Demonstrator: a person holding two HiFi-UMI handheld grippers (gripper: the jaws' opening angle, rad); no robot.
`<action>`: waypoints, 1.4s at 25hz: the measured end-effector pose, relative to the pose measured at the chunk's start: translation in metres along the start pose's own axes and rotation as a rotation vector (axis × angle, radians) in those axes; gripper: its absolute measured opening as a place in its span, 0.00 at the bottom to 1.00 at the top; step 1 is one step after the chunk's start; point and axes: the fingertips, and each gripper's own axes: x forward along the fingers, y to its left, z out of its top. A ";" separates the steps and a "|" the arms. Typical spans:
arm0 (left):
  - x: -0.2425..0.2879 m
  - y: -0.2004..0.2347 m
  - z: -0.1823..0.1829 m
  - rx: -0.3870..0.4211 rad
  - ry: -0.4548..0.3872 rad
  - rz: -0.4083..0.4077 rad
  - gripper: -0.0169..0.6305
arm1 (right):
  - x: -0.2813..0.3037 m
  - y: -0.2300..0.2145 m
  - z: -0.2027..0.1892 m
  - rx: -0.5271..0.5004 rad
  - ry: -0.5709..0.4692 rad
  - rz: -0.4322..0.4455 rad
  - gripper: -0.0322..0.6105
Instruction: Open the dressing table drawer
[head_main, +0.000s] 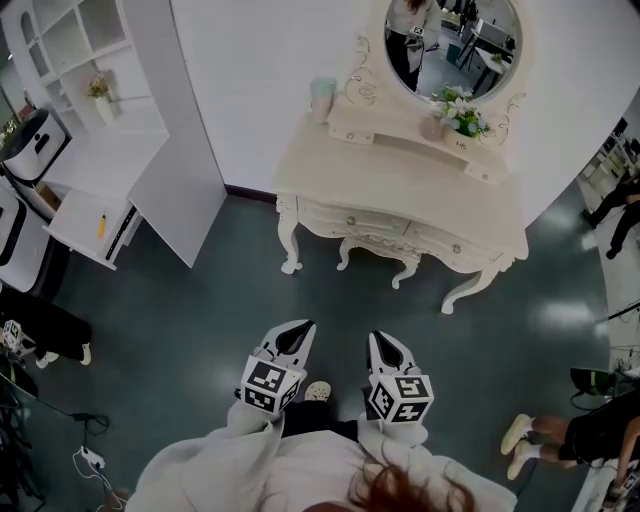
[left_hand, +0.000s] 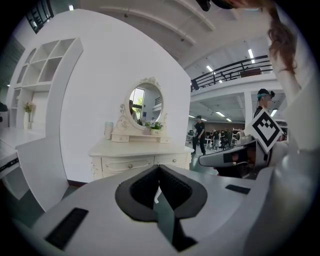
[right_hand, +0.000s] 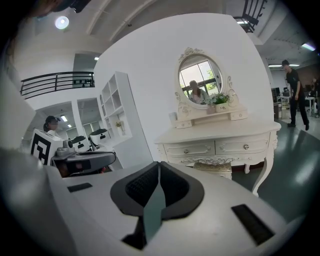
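We're standing back on the dark floor (head_main: 200, 330), and the dressing table (head_main: 400, 185) sits up at twelve to one o'clock in the head view, set against the white wall. Two drawers run across its front. The left drawer (head_main: 340, 217) is at about twelve o'clock from the left gripper (head_main: 298, 332), and the right drawer (head_main: 452, 246) is out at one o'clock from the right gripper (head_main: 386, 342). Both drawers sit flush and fully shut, each with one small round knob (head_main: 350, 220). Nothing is opened yet.

Both grippers hang low at six o'clock, side by side, well apart from the table. The left gripper's jaws are pressed together with nothing between them. The right gripper's jaws are the same, closed tight and empty, pointing toward the drawer fronts.

Now the dangers. Those jaws have to part before either can take a knob; if they arrive closed, they just bump the front. The knobs are small and rounded, so a shallow or off-centre pinch could slip off mid-pull. A pull angled sideways could bind the drawer in its frame. The table stands on thin curved legs, so a hard tug might drag the whole piece. That would rattle the flowers (head_main: 462, 118) and the cup (head_main: 322, 98) on the surface beneath the mirror (head_main: 452, 40). Under the table at twelve o'clock there's what looks like a padded stool (right_hand: 212, 167), hard to make out, and it could crowd a low approach.
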 end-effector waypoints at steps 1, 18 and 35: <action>0.001 0.001 -0.002 0.001 0.006 -0.007 0.05 | 0.003 0.000 -0.001 0.006 0.003 -0.003 0.11; 0.000 0.014 -0.018 -0.043 0.044 0.002 0.05 | 0.008 -0.010 -0.004 0.027 0.018 -0.049 0.11; 0.057 0.051 0.018 -0.032 0.003 0.077 0.05 | 0.069 -0.041 0.044 -0.006 0.013 0.018 0.11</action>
